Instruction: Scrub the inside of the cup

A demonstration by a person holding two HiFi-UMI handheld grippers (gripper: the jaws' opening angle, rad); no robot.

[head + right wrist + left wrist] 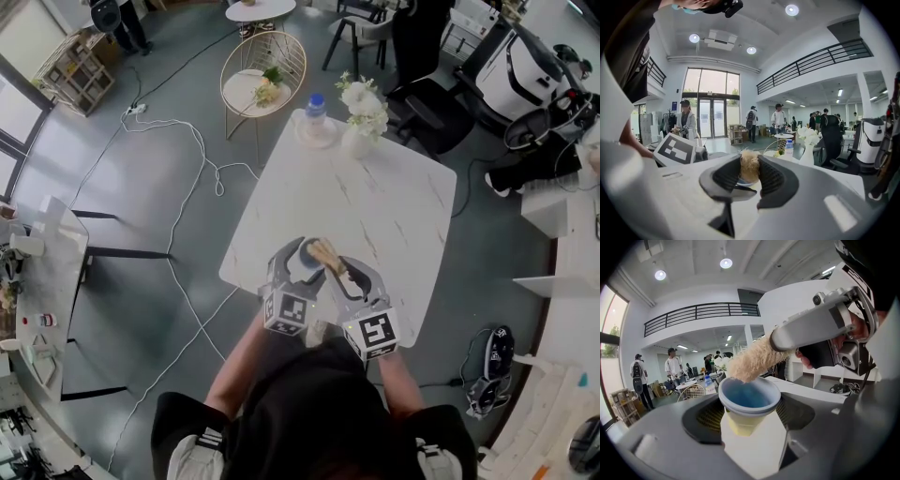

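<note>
Looks set up rather than scrubbed: grips cup [749, 399] between wide-set left gripper [298, 265] jaws, clamps brush [752, 363] in narrowly closed right gripper [749, 174], reaches brush tip only to cup's mouth just ahead of left gripper, leaves inside scrubbing probably mostly to do.

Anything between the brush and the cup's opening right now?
Nothing visible. The cup, held in the left gripper, is uncovered, and the brush in the right gripper has its tip at the rim.
</note>
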